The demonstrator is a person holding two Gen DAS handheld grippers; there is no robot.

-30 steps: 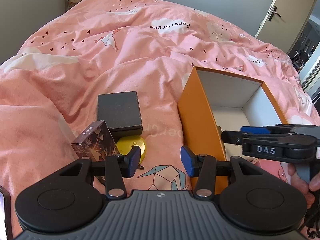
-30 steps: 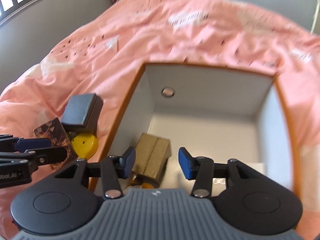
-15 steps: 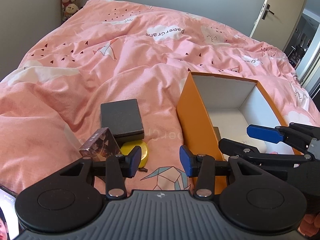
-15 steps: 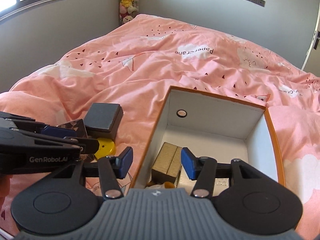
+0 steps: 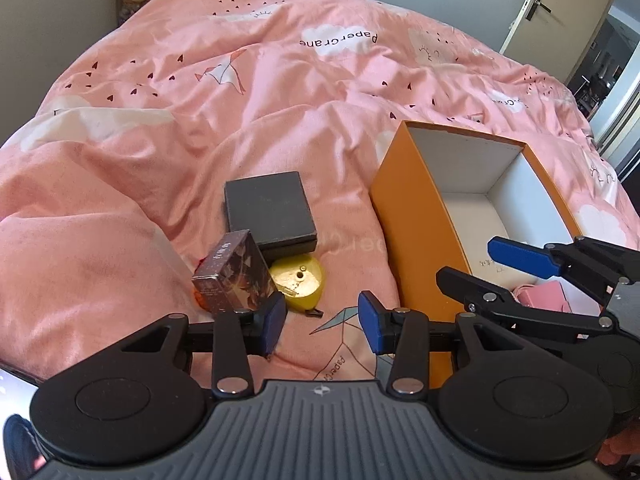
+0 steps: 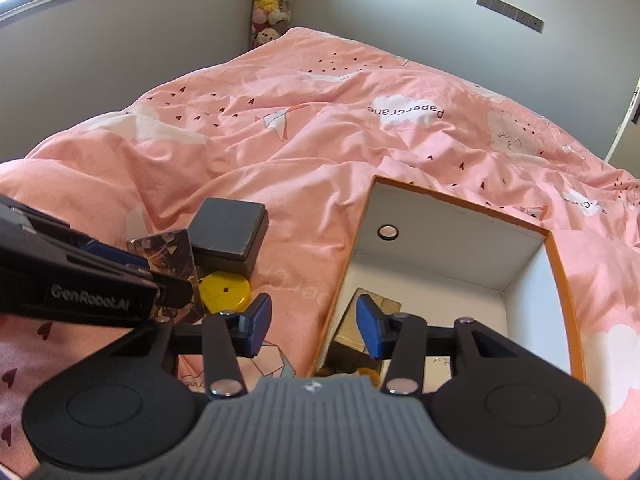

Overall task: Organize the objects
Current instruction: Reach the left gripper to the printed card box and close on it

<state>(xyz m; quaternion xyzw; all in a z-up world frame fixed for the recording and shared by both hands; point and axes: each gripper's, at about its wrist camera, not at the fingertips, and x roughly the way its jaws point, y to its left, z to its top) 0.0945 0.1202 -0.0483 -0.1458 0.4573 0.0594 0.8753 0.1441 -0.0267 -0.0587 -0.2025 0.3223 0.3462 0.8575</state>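
Orange box (image 5: 416, 216) on pink duvet (image 5: 280, 80); patterned carton (image 5: 234, 276), dark case (image 5: 268, 208), yellow disc (image 5: 298, 282) clustered beside it. Left gripper (image 5: 320, 322) and right gripper (image 6: 310, 330) both spread, empty. Carton likely light, rigid, glossy; grip across narrow sides.

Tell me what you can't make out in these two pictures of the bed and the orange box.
- Near end of the orange box, right wrist view: hidden behind the right gripper; the gold box shows only partly.
- Pink thing in the box, left wrist view: partly covered by the right gripper.
- Red-orange thing behind the patterned box, left wrist view: only a sliver shows.
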